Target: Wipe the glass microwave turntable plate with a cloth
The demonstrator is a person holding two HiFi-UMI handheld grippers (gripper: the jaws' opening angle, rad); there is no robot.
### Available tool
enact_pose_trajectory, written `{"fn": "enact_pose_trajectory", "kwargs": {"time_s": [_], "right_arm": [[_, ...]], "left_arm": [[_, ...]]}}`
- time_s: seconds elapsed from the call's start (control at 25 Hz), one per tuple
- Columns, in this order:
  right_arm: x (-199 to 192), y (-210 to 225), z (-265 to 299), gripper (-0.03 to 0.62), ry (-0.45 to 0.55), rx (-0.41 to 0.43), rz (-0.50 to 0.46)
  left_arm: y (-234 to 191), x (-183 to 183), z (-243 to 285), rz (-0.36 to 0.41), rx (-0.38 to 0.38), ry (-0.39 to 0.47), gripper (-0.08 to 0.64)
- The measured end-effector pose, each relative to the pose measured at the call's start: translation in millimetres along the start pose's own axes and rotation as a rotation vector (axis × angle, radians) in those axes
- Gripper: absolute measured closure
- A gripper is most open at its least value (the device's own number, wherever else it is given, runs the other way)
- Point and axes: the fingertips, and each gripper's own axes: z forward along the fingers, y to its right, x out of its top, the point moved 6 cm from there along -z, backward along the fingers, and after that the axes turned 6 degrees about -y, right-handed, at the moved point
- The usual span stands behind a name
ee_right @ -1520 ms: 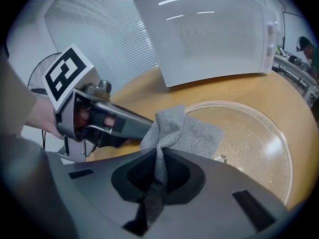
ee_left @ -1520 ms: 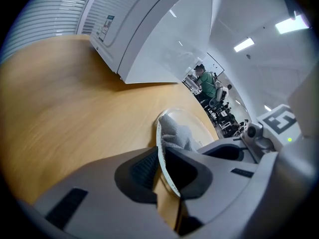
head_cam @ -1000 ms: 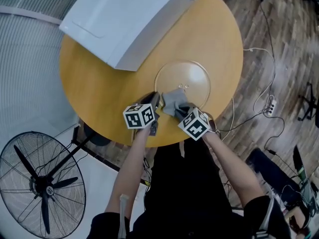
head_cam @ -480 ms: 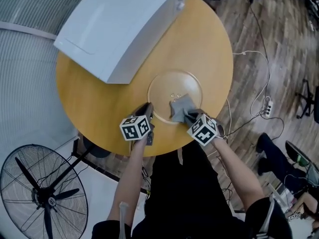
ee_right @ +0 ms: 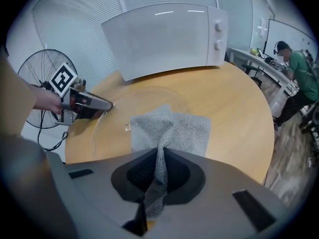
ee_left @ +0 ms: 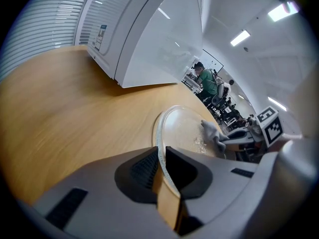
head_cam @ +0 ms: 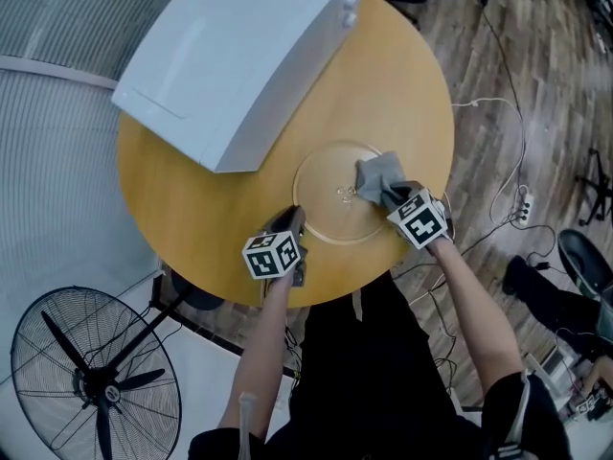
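Observation:
A clear glass turntable plate (head_cam: 330,204) lies flat on the round wooden table (head_cam: 192,175), near its front edge. My left gripper (head_cam: 293,220) is shut on the plate's near-left rim (ee_left: 160,153), which runs between its jaws. A grey cloth (head_cam: 378,178) rests on the plate's right side, and my right gripper (head_cam: 395,195) is shut on a bunched fold of the cloth (ee_right: 162,143). In the right gripper view the cloth spreads over the plate (ee_right: 134,108), with the left gripper (ee_right: 107,105) at the far rim.
A white microwave (head_cam: 239,51) stands at the back left of the table, close behind the plate. A standing fan (head_cam: 91,372) is on the floor at lower left. Cables and a power strip (head_cam: 522,199) lie on the wooden floor to the right.
My right gripper has dragged the cloth across the plate, from its near edge to its right side. The left gripper has kept its hold on the rim.

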Motion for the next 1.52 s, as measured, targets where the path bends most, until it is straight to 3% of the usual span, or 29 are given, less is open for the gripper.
{"fn": "enact_pose_trajectory", "kwargs": {"time_s": [0.28, 0.44, 0.84, 1.2, 1.52], "right_arm": [[43, 19, 11, 0.568, 0.056, -0.068, -0.003], [65, 14, 20, 0.569, 0.078, -0.064, -0.006], [97, -57, 48, 0.575, 0.094, 0.004, -0.135], [75, -108, 54, 0.568, 0.070, 0.119, -0.222], [34, -117, 45, 0.568, 0.022, 0.226, -0.283]], "left_arm": [[0, 0, 0, 0.000, -0.002, 0.002, 0.517], [-1, 1, 0, -0.004, -0.007, -0.001, 0.518], [-1, 0, 0, -0.005, -0.003, -0.002, 0.518], [-1, 0, 0, -0.002, 0.000, 0.000, 0.518], [-3, 0, 0, 0.001, 0.003, -0.002, 0.518]]}}
